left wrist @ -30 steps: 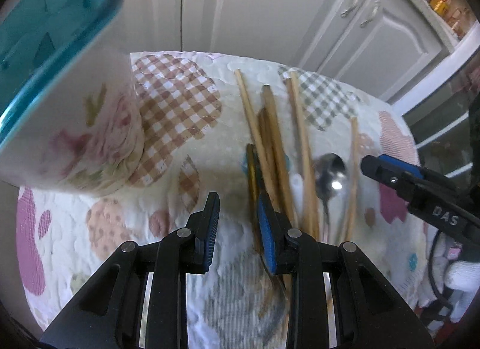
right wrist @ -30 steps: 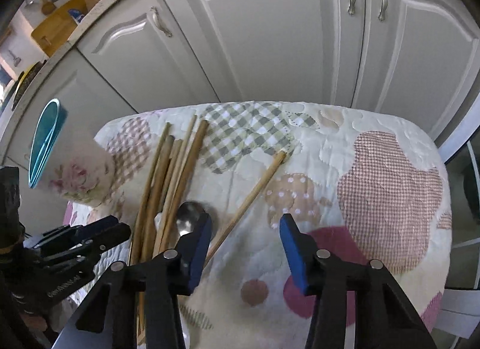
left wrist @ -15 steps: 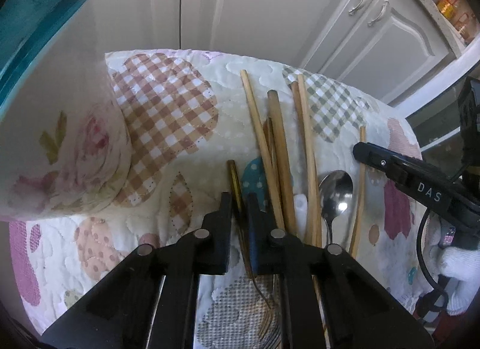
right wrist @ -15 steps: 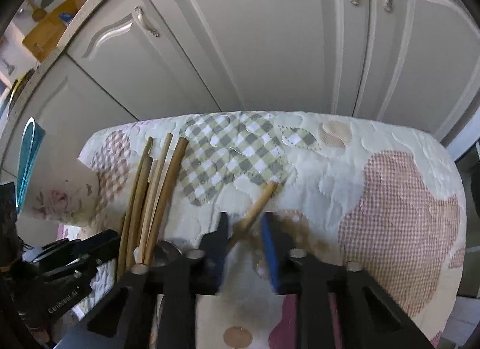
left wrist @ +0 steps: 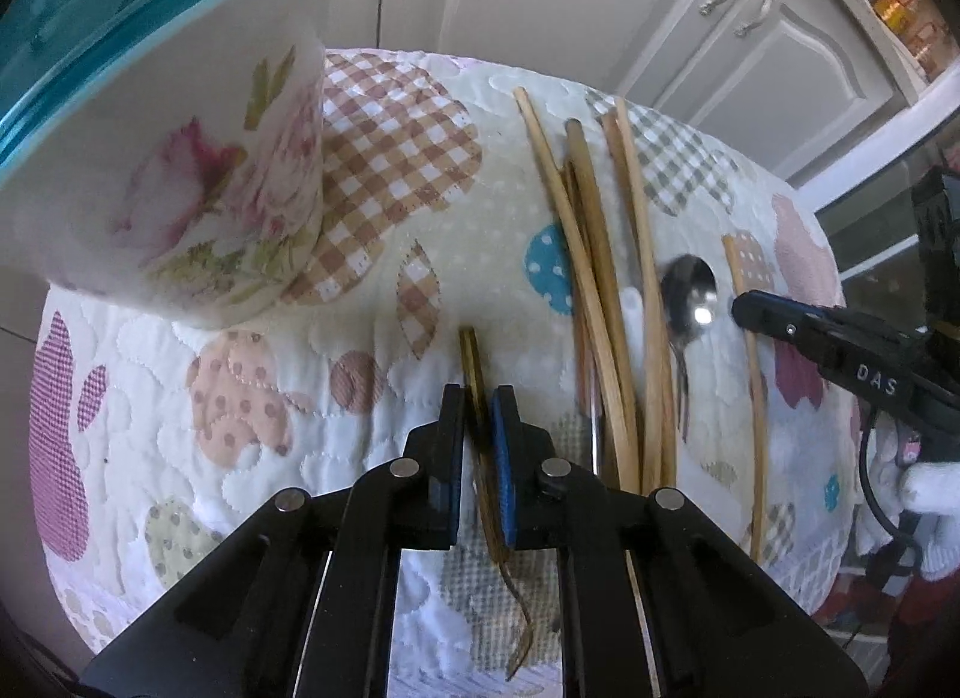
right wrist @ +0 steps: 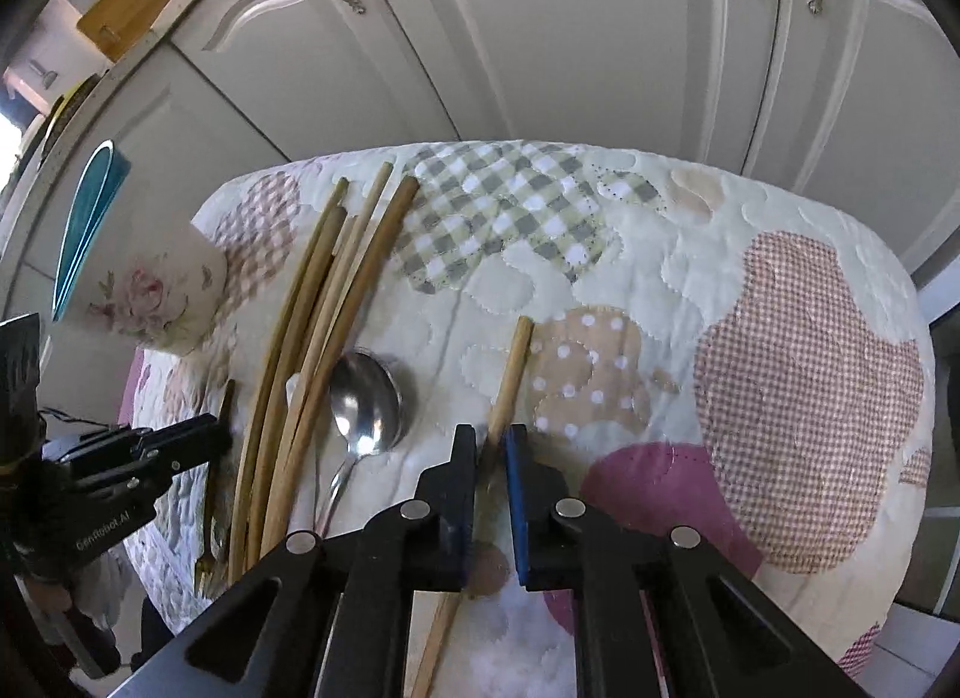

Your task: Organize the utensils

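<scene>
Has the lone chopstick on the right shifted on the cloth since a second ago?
Cannot tell. The lone chopstick keeps its tip beside the dotted beige patch; the right tongs have just closed on it.

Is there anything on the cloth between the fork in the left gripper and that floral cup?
Nothing visible. The left gripper is shut on the gold fork, and only bare quilted cloth lies between it and the floral cup. The chopstick bundle lies on the fork's other side.
</scene>
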